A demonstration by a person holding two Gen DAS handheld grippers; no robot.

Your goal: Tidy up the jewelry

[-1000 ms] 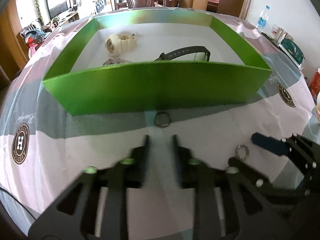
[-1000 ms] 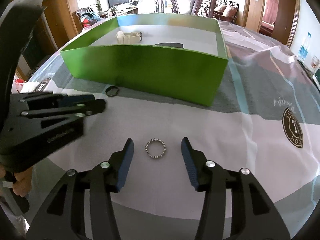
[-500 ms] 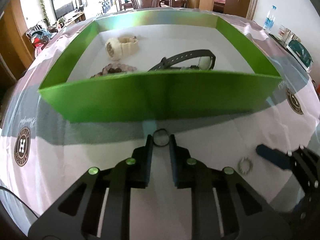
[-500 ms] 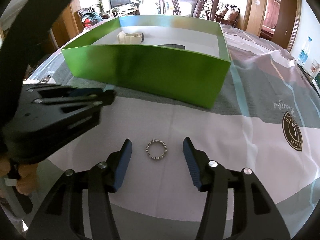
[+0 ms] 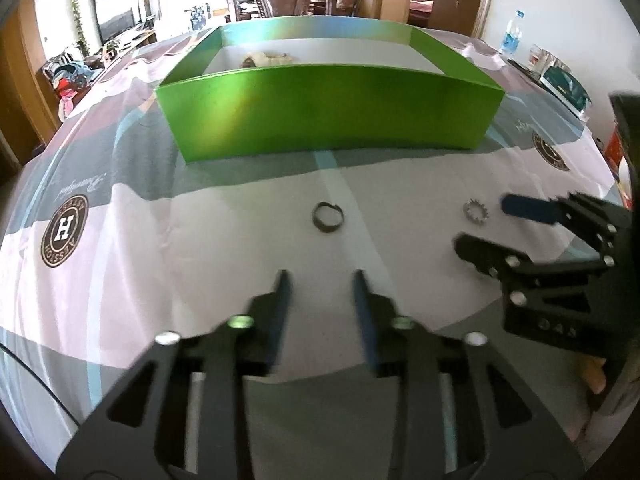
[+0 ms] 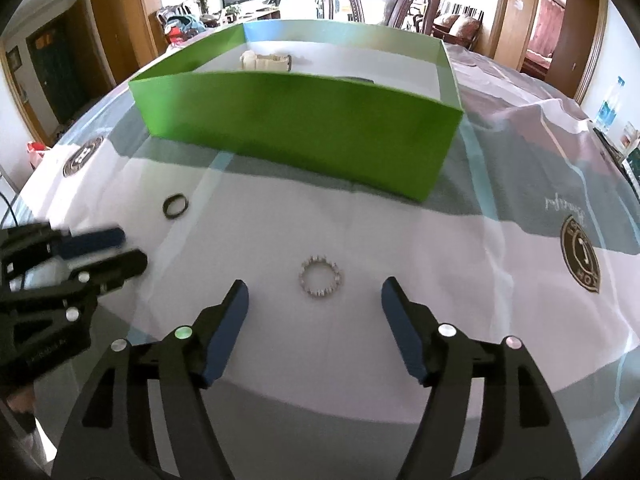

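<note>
A dark ring (image 5: 328,217) lies on the tablecloth in front of the green box (image 5: 328,108); it also shows in the right wrist view (image 6: 175,206). My left gripper (image 5: 320,276) is open and empty, a short way behind the ring. A silver beaded ring (image 6: 321,277) lies flat just ahead of my open, empty right gripper (image 6: 314,293); it also shows in the left wrist view (image 5: 476,212). The green box (image 6: 304,124) holds a cream watch (image 6: 266,61) and a dark strap, mostly hidden by the front wall.
The patterned tablecloth (image 5: 120,240) covers a round table. A water bottle (image 5: 512,38) and packets (image 5: 564,84) stand at the far right edge. A wooden chair (image 6: 380,0) stands behind the table.
My left gripper has pulled back from the dark ring and opened wider; the ring stays on the cloth. My right gripper has stayed around the beaded ring, a little wider.
</note>
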